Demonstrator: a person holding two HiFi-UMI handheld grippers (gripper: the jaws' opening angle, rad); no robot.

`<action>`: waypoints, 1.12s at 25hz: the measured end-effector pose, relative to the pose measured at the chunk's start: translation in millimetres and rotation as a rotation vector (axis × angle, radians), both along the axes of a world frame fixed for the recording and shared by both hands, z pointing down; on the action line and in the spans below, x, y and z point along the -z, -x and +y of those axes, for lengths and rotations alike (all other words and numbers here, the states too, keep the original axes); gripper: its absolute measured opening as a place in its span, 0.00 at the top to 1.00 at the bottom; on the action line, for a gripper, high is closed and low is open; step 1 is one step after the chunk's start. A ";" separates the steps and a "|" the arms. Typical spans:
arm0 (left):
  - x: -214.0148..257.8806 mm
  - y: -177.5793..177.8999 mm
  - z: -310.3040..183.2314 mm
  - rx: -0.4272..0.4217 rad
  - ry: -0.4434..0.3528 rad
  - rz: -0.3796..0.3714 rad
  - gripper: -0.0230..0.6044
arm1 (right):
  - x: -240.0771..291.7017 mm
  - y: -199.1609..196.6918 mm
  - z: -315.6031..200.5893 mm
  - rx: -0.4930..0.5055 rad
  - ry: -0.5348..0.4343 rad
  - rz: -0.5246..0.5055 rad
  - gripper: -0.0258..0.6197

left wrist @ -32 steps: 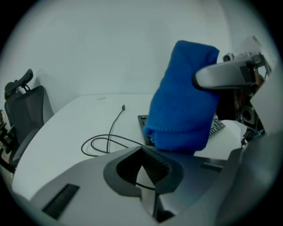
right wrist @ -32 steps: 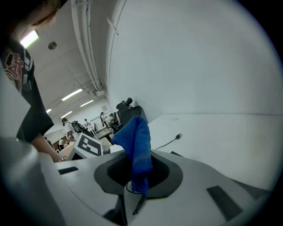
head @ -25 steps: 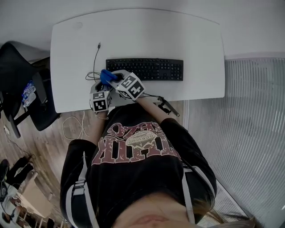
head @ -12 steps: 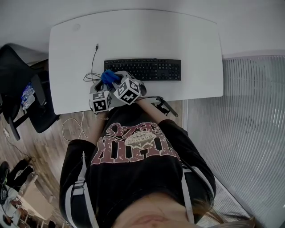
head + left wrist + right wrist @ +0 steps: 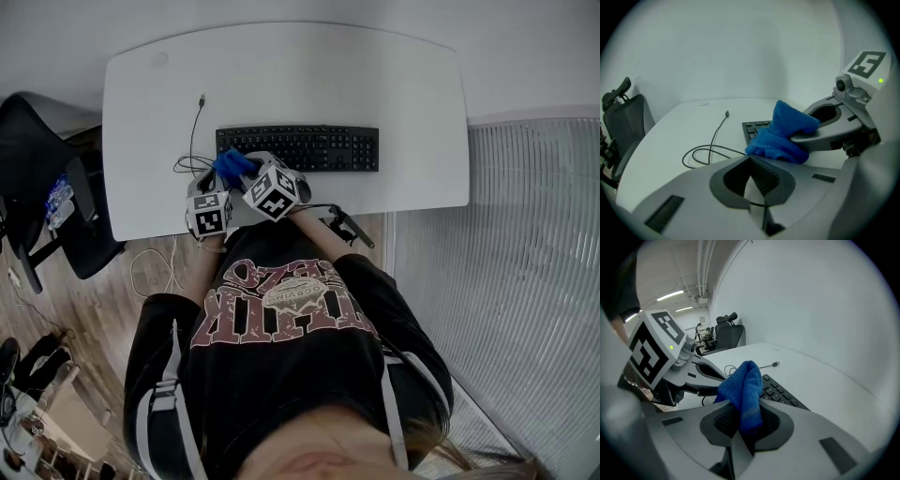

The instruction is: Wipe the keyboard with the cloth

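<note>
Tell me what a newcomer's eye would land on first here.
The bright blue cloth stands out first, pinched in the jaws of the right gripper at the left end of the black keyboard. That keyboard is the one dark shape on the plain white table. The left gripper sits close beside the right one, its jaws together on nothing.

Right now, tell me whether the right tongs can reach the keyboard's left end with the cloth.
Probably yes. The right tongs grip the cloth right by the left end of the keyboard, with nothing between; the cable loops off to the side.
</note>
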State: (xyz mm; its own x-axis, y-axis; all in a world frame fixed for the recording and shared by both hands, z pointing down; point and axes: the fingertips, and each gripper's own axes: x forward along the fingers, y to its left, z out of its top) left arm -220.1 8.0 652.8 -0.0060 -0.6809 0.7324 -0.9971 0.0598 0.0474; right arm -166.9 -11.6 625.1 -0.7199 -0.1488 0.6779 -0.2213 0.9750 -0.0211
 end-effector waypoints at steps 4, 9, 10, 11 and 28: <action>0.1 0.5 0.0 0.009 0.002 -0.001 0.91 | -0.8 -7.2 -2.5 -0.009 -0.001 0.002 0.86; 0.9 0.8 0.2 0.011 0.009 -0.008 0.91 | -1.1 -17.4 -3.6 -0.021 0.004 -0.001 0.86; 0.7 0.5 0.4 0.010 0.011 -0.010 0.91 | -1.5 -19.0 -3.8 -0.023 0.006 -0.001 0.86; 0.5 0.2 0.5 0.011 0.012 -0.011 0.91 | -2.0 -21.0 -4.1 -0.026 0.007 0.000 0.86; -1.6 2.0 0.6 0.035 0.015 -0.023 0.91 | -7.2 -64.7 -20.9 -0.093 0.009 0.025 0.86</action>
